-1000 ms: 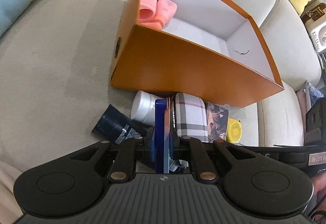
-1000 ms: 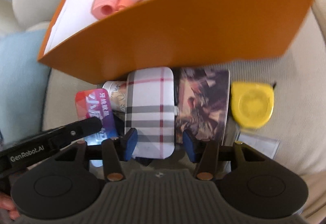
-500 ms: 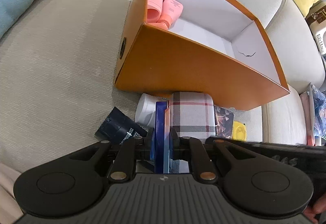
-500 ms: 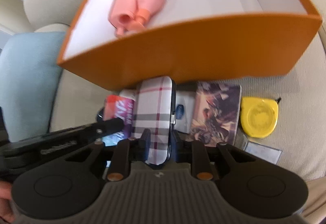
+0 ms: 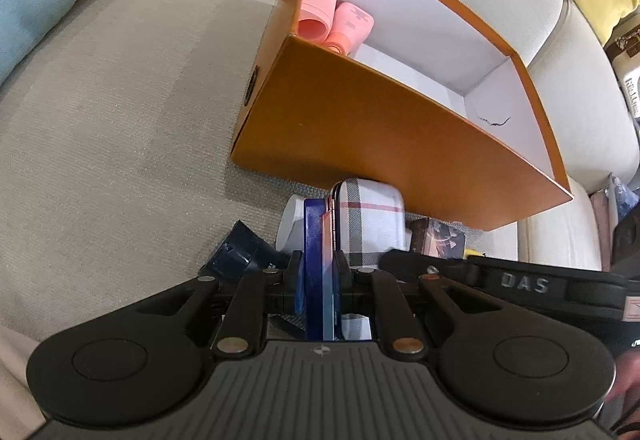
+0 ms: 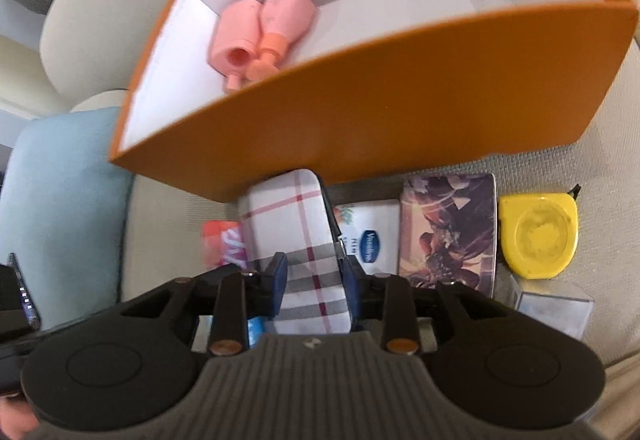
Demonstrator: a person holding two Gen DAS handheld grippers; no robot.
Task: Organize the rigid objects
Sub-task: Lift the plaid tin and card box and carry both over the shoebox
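Slipping is the big worry: the right gripper [image 6: 314, 280] has the checked white, grey and red hard case [image 6: 298, 240] between its blue pads, and the case is smooth and long, so I think it could slide out or tip on the way up to the big orange cardboard box with white walls [image 6: 400, 108]. The jaws have just been opening a bit, so the hold may be loose, though the pads look like they touch both long sides of the case. The case sticks out far past the pads toward the box, so its front end could bump the orange wall, which stands tall just behind it.

The left gripper [image 5: 318, 282] has its jaws pressed tight on a thin blue and orange card standing on edge [image 5: 318, 260]. The two grippers are very near each other, so they could knock together.

Two pink plastic bottles [image 6: 260, 40] lie in the far corner of the box. On the beige couch seat [image 5: 120, 120] just beside the case lie a white tub with a blue label [image 6: 370, 236], a flat box with a dark picture [image 6: 448, 232] and a yellow tape measure [image 6: 538, 236]; lifting the case could drag or nudge the tub, which touches it
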